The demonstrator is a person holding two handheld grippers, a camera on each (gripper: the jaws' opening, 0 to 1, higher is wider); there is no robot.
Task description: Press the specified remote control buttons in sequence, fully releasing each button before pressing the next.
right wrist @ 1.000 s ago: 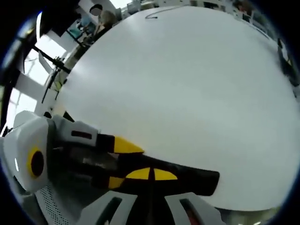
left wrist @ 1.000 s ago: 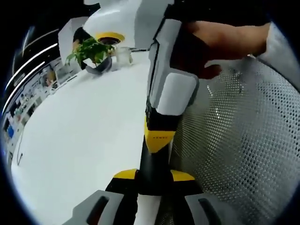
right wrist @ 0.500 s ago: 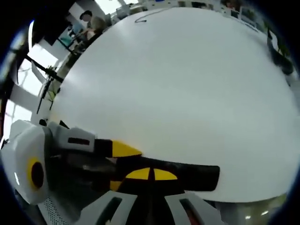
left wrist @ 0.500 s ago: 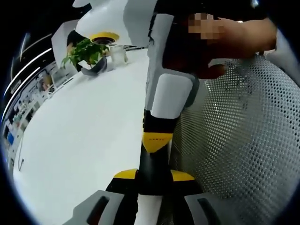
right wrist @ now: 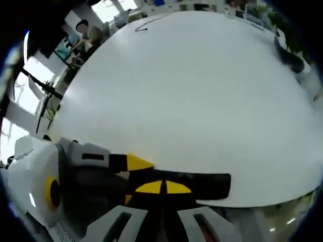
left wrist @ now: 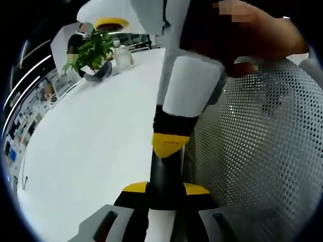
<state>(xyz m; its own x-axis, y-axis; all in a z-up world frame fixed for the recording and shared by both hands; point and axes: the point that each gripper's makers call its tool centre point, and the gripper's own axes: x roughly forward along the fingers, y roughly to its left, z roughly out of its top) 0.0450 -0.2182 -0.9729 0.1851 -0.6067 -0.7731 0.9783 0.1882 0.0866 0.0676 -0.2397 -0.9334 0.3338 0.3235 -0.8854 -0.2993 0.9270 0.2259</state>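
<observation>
Left gripper view: left claw [left wrist: 165, 194] clamped on black remote [left wrist: 164, 176]; right claw [right wrist: 164, 194] likewise.

We see a white table [left wrist: 86, 151], a green plant [left wrist: 91, 50], a black remote [right wrist: 202, 184] — and grey dotted mesh [left wrist: 262, 166].

And here we are in what looks like an open-plan office or lab floor. A broad white tabletop [right wrist: 192, 96] spreads wide, a cable [right wrist: 154, 22] lying at its far edge. A potted plant [left wrist: 90, 53] sits at the tabletop's end, a clear jar [left wrist: 122, 55] just beside it. Long ceiling light strips [left wrist: 22, 75] run overhead, cluttered desks [left wrist: 15, 136] line the background, and a perforated metal panel [left wrist: 262, 151] stands alongside. Big windows [right wrist: 22, 85] glow beyond a seated person [right wrist: 86, 35].
</observation>
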